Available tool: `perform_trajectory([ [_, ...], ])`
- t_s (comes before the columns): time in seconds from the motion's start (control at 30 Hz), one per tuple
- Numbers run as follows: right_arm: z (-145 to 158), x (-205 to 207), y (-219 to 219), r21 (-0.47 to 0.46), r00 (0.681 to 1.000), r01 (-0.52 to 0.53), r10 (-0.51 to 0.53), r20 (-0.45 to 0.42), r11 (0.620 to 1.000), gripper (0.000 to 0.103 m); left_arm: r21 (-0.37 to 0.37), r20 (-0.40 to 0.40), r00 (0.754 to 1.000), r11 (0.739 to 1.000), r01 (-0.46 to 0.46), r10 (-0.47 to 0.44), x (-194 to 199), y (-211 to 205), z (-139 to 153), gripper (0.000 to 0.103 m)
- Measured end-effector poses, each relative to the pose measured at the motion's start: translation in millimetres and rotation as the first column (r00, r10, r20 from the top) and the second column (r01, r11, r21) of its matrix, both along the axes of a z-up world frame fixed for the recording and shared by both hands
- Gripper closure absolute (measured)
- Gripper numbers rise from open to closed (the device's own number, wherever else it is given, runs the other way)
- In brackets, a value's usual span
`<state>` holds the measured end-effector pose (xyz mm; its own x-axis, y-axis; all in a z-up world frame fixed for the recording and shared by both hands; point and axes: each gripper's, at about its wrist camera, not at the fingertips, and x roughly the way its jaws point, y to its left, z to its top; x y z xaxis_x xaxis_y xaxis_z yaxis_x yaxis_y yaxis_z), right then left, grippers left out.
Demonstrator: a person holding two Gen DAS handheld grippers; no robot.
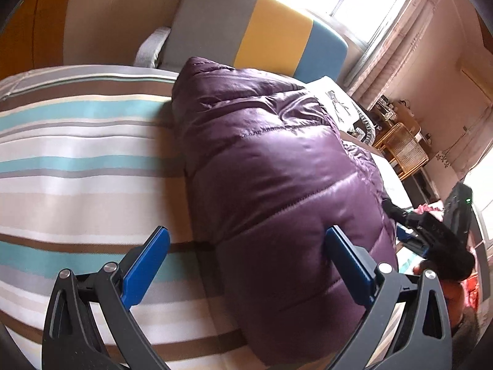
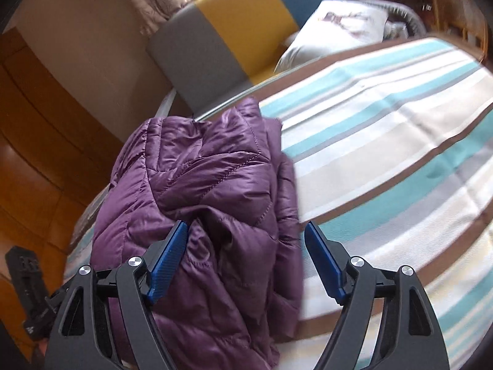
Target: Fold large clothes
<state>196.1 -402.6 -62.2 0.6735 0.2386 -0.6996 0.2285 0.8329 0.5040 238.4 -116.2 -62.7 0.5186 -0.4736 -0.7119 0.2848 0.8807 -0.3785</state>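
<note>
A purple quilted puffer jacket (image 1: 277,169) lies bunched and folded over on a bed with a striped cover (image 1: 77,160). In the left wrist view my left gripper (image 1: 248,242) is open above the jacket's near end. Its right blue pad (image 1: 345,259) hovers over the purple fabric and its left pad (image 1: 148,265) over the cover. In the right wrist view the jacket (image 2: 200,178) fills the left-centre. My right gripper (image 2: 246,229) is open with a rumpled fold of the jacket between its pads. The left pad (image 2: 169,262) lies against the fabric, while the right pad (image 2: 323,262) stands free of it.
A grey, yellow and blue headboard (image 1: 271,27) stands at the bed's far end, with a white pillow (image 2: 339,27) beside it. A wooden wardrobe (image 2: 37,141) flanks the bed. A wicker chair (image 1: 403,145) stands by the window. The striped cover (image 2: 385,141) lies bare to the right.
</note>
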Motion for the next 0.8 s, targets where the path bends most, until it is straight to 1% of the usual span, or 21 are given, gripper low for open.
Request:
perform_trajectory([
  [0.03, -4, 5, -1, 0.02, 1.0, -0.006, 0.007, -0.014, 1.0, 0.022, -0.004, -0.005, 1.0, 1.0, 0.003, -0.003, 4, -3, 0, 0.002],
  [0.13, -14, 13, -8, 0.072, 0.999, -0.014, 0.017, -0.043, 0.997, 0.019, 0.002, -0.009, 1.0, 1.0, 0.023, -0.023, 12, -11, 2, 0.002],
  [0.2, -21, 17, -12, 0.107, 0.998, -0.018, 0.025, -0.062, 0.994, 0.016, 0.012, -0.025, 0.999, 0.999, 0.048, -0.047, 18, -16, 0, 0.002],
  [0.27, -28, 19, -14, 0.144, 0.997, -0.022, 0.031, -0.065, 0.989, 0.016, -0.005, -0.045, 0.997, 0.998, 0.056, -0.056, 23, -18, -3, 0.002],
  [0.33, -34, 20, -15, 0.176, 0.997, -0.03, 0.041, -0.06, 0.984, 0.017, -0.043, -0.082, 0.994, 0.997, 0.066, -0.069, 28, -17, -10, 0.002],
  [0.4, -36, 21, -14, 0.188, 0.998, -0.048, 0.055, -0.034, 0.981, 0.024, -0.086, -0.118, 0.99, 0.994, 0.063, -0.073, 30, -16, -17, 0.002],
  [0.47, -38, 21, -12, 0.18, 0.998, -0.059, 0.064, -0.023, 0.982, 0.026, -0.14, -0.157, 0.984, 0.988, 0.064, -0.086, 31, -14, -26, 0.002],
  [0.5, -38, 22, -10, 0.177, 0.997, -0.073, 0.076, -0.013, 0.982, 0.032, -0.173, -0.178, 0.979, 0.983, 0.064, -0.095, 31, -13, -30, 0.002],
  [0.57, -42, 20, -8, 0.193, 0.997, -0.082, 0.082, 0.007, 0.978, 0.037, -0.215, -0.203, 0.971, 0.973, 0.084, -0.129, 30, -17, -35, 0.002],
  [0.6, -44, 21, -6, 0.203, 0.996, -0.086, 0.084, 0.019, 0.975, 0.042, -0.207, -0.191, 0.972, 0.974, 0.094, -0.135, 28, -21, -35, 0.002],
  [0.63, -44, 20, -5, 0.209, 0.996, -0.092, 0.086, 0.037, 0.974, 0.046, -0.189, -0.17, 0.975, 0.976, 0.109, -0.142, 26, -25, -33, 0.004],
  [0.67, -44, 18, -4, 0.208, 0.995, -0.096, 0.087, 0.051, 0.973, 0.049, -0.164, -0.14, 0.979, 0.978, 0.128, -0.151, 22, -30, -30, 0.007],
  [0.73, -42, 17, -3, 0.21, 0.993, -0.101, 0.087, 0.074, 0.972, 0.056, -0.14, -0.108, 0.981, 0.98, 0.142, -0.158, 17, -33, -25, 0.018],
  [0.77, -41, 15, -3, 0.214, 0.992, -0.102, 0.084, 0.09, 0.972, 0.057, -0.12, -0.085, 0.983, 0.981, 0.154, -0.165, 13, -36, -21, 0.021],
  [0.8, -40, 13, -2, 0.217, 0.992, -0.102, 0.081, 0.101, 0.971, 0.06, -0.107, -0.07, 0.983, 0.981, 0.163, -0.171, 11, -37, -17, 0.026],
])
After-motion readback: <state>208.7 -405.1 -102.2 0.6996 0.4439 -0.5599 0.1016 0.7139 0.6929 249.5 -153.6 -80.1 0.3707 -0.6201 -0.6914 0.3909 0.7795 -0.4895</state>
